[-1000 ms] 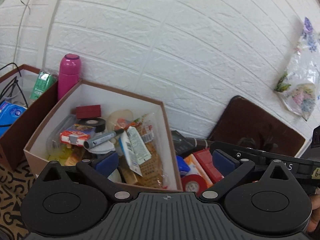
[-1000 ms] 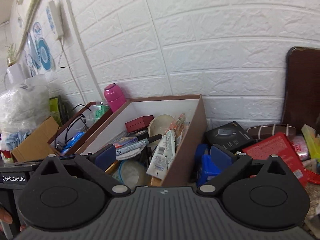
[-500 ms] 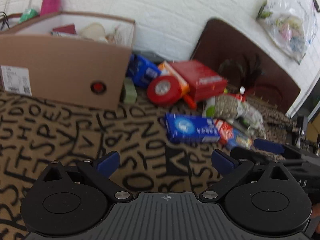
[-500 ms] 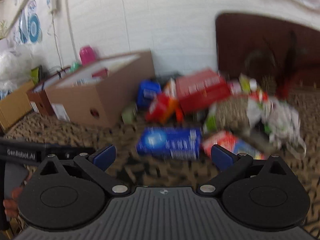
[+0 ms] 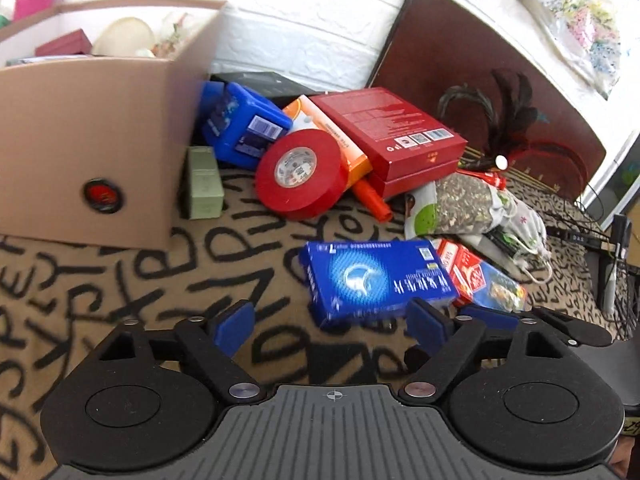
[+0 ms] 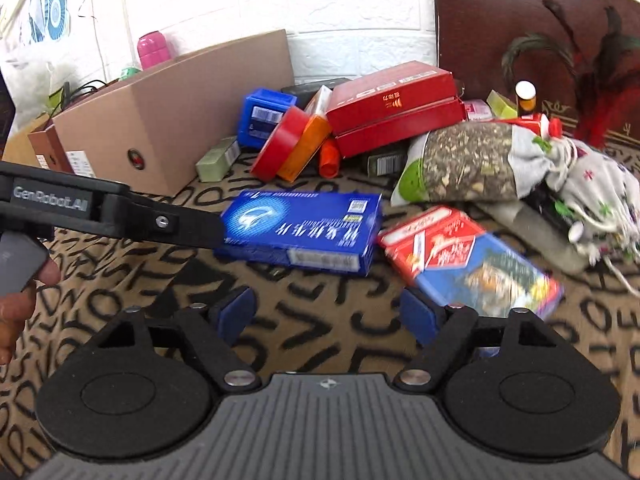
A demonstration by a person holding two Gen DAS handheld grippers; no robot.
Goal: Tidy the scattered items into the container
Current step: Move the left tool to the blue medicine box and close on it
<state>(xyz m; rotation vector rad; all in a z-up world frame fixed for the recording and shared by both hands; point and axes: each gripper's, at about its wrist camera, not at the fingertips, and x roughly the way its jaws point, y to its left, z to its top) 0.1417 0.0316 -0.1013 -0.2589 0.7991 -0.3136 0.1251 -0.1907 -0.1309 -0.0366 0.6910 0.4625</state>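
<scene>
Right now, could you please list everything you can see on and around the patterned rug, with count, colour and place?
Cardboard container box: one, brown, far left on the rug, already holding items.
Flat blue carton: one, blue, mid-rug, nearest both grippers.
Red-and-blue packet: one, right of the blue carton.
Roll of red tape: one, red, leaning on the pile.
Flat red boxes: two, stacked, by the wall.
Blue plastic case: one, beside the container.
Small green box: one, pale green, against the container.
Orange box: one, behind the tape.
Speckled pouch: one, grey-green, right.
Pink bottle: one, behind the container.
Left gripper: black, blue pads, closing, nothing between.
Right gripper: same, closing, empty.
</scene>
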